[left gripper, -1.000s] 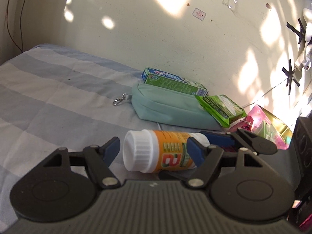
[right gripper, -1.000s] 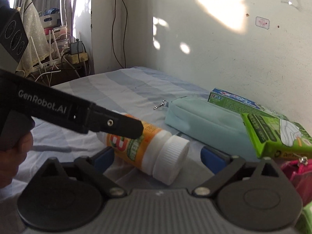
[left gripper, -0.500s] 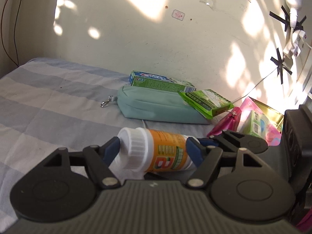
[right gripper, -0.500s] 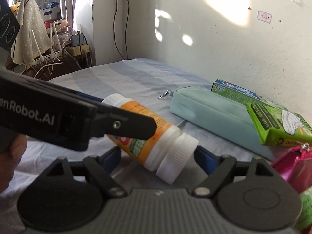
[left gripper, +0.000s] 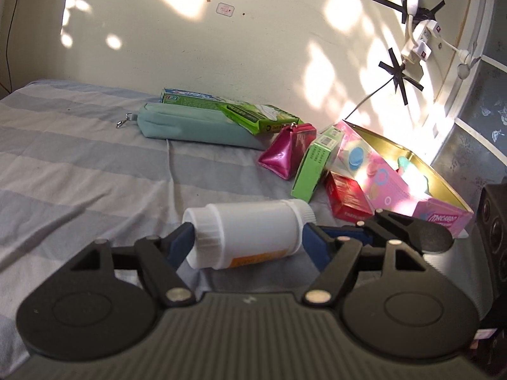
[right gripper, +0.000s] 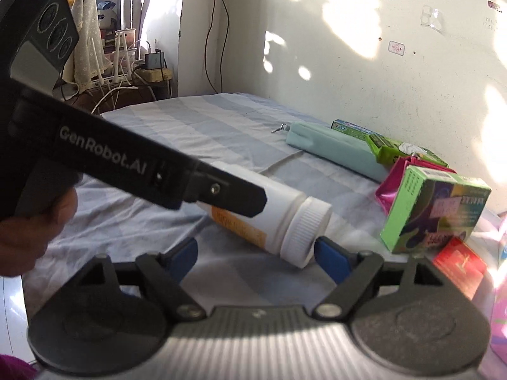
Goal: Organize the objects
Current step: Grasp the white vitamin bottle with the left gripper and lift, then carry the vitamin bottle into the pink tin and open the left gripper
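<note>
The left gripper (left gripper: 247,243) holds a white plastic bottle with an orange label (left gripper: 250,232) lengthwise, one blue pad on its ribbed cap, the other on its base, above the striped grey-blue bed sheet (left gripper: 79,158). The right gripper (right gripper: 255,253) stands half open just beside the bottle's cap; its jaws have just been closing, and the cap lies between its blue fingers (right gripper: 329,258), though I cannot tell if the right one touches it. Farther off, near the cream wall (left gripper: 221,47), lies a long pale-green zip pouch (left gripper: 190,125), with a toothpaste box (left gripper: 187,98) behind it and a bright green packet (left gripper: 259,115) resting on its right end. To the right sit a magenta foil pouch (left gripper: 285,152), a green carton (left gripper: 313,161), a red box (left gripper: 347,196) and an open pink box (left gripper: 396,183), clustered together
</note>
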`<state>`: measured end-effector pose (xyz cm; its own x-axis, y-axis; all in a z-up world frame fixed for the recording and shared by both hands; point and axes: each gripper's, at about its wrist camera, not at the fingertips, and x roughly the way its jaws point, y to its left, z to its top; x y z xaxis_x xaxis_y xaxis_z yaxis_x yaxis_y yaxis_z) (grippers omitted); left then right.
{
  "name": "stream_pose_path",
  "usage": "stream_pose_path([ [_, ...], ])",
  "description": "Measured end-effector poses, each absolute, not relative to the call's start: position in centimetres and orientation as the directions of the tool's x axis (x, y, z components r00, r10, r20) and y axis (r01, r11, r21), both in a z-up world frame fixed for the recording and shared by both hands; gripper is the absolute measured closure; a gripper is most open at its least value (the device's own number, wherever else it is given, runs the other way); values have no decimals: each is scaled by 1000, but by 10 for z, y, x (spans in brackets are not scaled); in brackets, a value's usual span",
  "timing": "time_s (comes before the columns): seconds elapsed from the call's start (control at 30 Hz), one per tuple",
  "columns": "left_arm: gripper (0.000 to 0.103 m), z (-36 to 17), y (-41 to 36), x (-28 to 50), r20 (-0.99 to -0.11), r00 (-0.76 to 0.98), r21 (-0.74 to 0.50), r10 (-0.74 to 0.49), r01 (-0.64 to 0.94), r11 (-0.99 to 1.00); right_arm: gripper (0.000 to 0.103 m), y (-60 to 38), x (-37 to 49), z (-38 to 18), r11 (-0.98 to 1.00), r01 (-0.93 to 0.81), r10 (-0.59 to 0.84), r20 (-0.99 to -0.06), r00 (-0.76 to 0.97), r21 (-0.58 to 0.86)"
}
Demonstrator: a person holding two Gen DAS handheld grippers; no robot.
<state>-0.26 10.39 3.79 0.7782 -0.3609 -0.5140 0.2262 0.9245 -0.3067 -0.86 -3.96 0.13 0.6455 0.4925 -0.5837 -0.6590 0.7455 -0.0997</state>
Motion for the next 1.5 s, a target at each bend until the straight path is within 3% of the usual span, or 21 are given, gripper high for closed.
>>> stream_pose_path([
  [0.17,27,40,128,2,-513,775,-387,-369,174,905,18,-45,-4,4,766,-640,499,-572,651,-60],
  [0.4,27,33,136,24,-521,739,-446,-427,191,874,5,-37,24,0,737,-671,510,-583,633,-84],
  [0.67,31,28,144,65,-517,722,-475,-459,204,856,4,-37,83,-2,721,-693,541,-623,564,0],
  [0.7,34,26,145,70,-519,714,-484,-470,207,850,7,-35,89,-3,715,-699,551,-628,550,15],
  [0.73,37,24,145,72,-521,704,-493,-482,212,844,16,-33,94,-4,704,-709,562,-637,528,33],
  [0.8,37,20,144,71,-521,707,-484,-478,217,848,21,-29,98,-9,690,-722,573,-652,497,56],
  [1.17,38,32,113,40,-516,701,-451,-492,267,852,31,-47,47,-6,726,-688,533,-626,569,-7],
  [1.33,39,29,53,28,-539,596,-456,-595,387,801,50,-87,-2,-4,737,-676,522,-618,589,-22],
  [1.5,39,25,-17,25,-576,507,-398,-641,511,762,51,-135,-40,-7,811,-580,421,-613,669,-76],
])
